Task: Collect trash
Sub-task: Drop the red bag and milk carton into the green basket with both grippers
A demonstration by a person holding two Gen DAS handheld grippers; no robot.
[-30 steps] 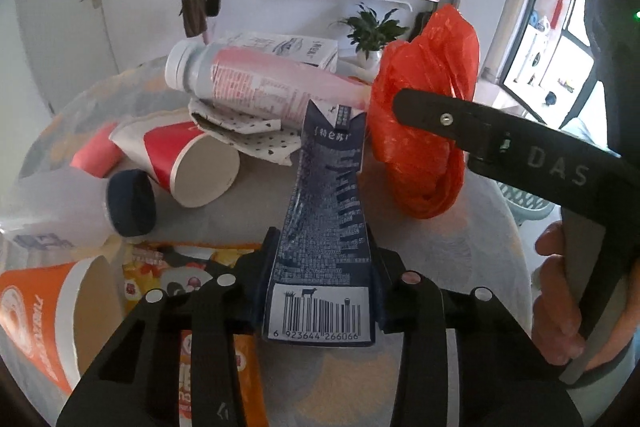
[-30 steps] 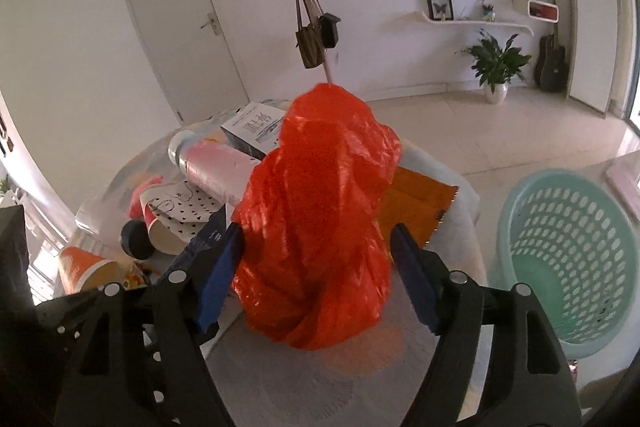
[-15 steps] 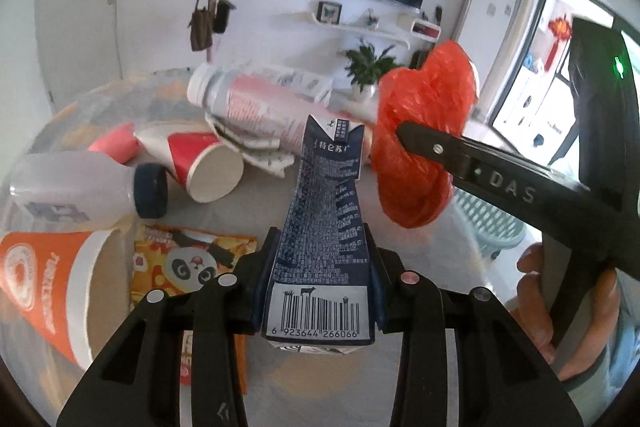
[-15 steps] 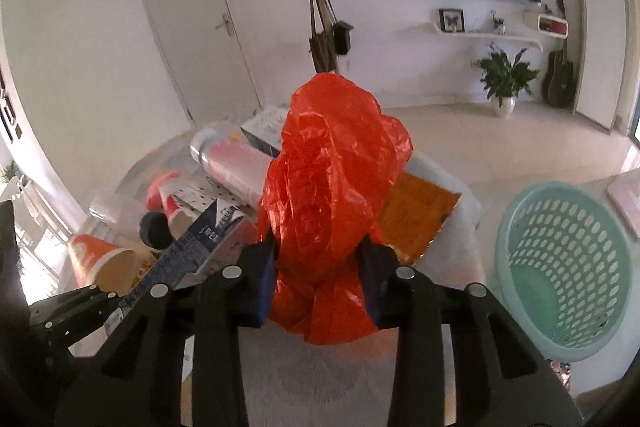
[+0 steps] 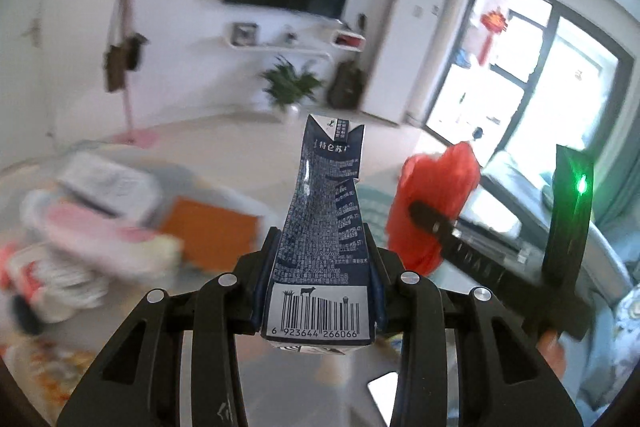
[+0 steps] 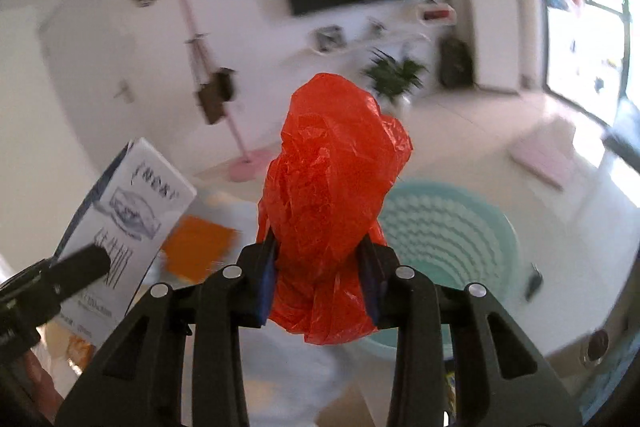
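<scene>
Mid-carry, judging by two loaded tools held up off the table with the background smeared by motion. Left gripper (image 5: pixel 320 291) clamped narrow on a flattened dark-blue milk carton (image 5: pixel 326 227), barcode end nearest the lens, folded top pointing away toward the far wall. Right gripper (image 6: pixel 320 279) squeezed onto a crumpled red plastic bag (image 6: pixel 332 195), bulging up and forward between the blue pads, loose lower folds hanging just below them. Same bag visible from the left wrist view at right, pinched by the other tool; same carton visible from the right wrist view at far left. Teal laundry-style basket (image 6: pixel 460 227) on the floor, beyond and right of the red bag, mouth open upward: the likely drop point, though only a guess from the task. Left behind on the table (image 5: pixel 224 283) at near left: a pink-labelled plastic bottle (image 5: pixel 100 231), an orange packet (image 5: pixel 208 231), a red-and-white paper cup (image 5: pixel 48 275), all blurred. Next move, probably: swing both tools right and over the basket rim, bag first as the nearer load, then spread the jaws well above the opening. Worth watching: thin film clinging to the pads instead of falling, and the light carton tumbling past the rim if released too far out
</scene>
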